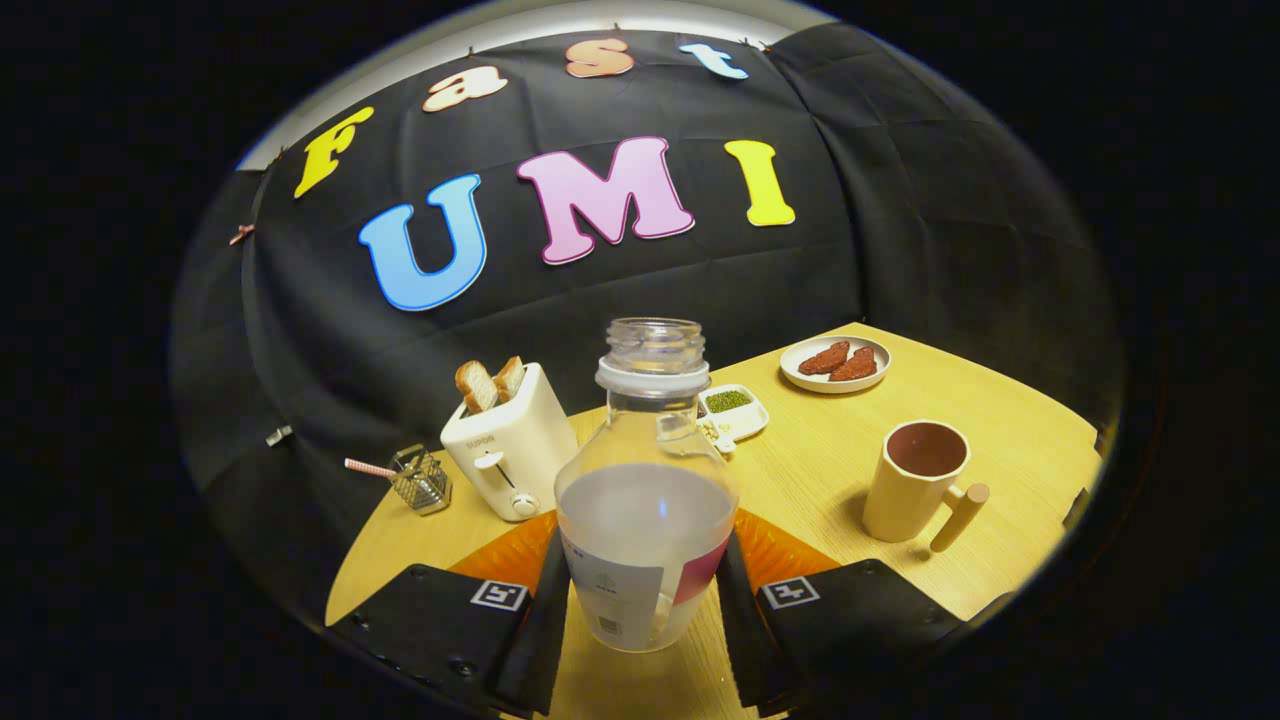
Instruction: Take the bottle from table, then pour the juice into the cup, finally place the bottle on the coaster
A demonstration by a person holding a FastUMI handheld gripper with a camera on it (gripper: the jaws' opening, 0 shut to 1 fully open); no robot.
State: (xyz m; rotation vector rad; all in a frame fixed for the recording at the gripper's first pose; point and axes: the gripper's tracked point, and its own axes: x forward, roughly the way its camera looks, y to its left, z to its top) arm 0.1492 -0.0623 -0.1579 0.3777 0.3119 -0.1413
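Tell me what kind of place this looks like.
Probably a staged breakfast table in a recording booth, not a real kitchen. On the wooden table stand a toaster with bread, a plate of food and a cup. The gripper is shut on an open bottle.

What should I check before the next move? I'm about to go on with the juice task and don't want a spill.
1. Grip: the gripper has a finger pressed on each side of the bottle. Ok.
2. Cap: the bottle mouth is open, no cap on. Ok.
3. Contents: whitish liquid fills roughly the lower half. Ok.
4. Bottle upright: yes, neck points up. Ok.
5. Cup: upright, mouth open, beyond the fingers toward the plate side, apart from the bottle. Ok. Its inside looks dark; whether it is empty, cannot tell.
6. Coaster: orange, showing behind the bottle on both sides. Whether the bottle stands on it or is lifted, cannot tell.
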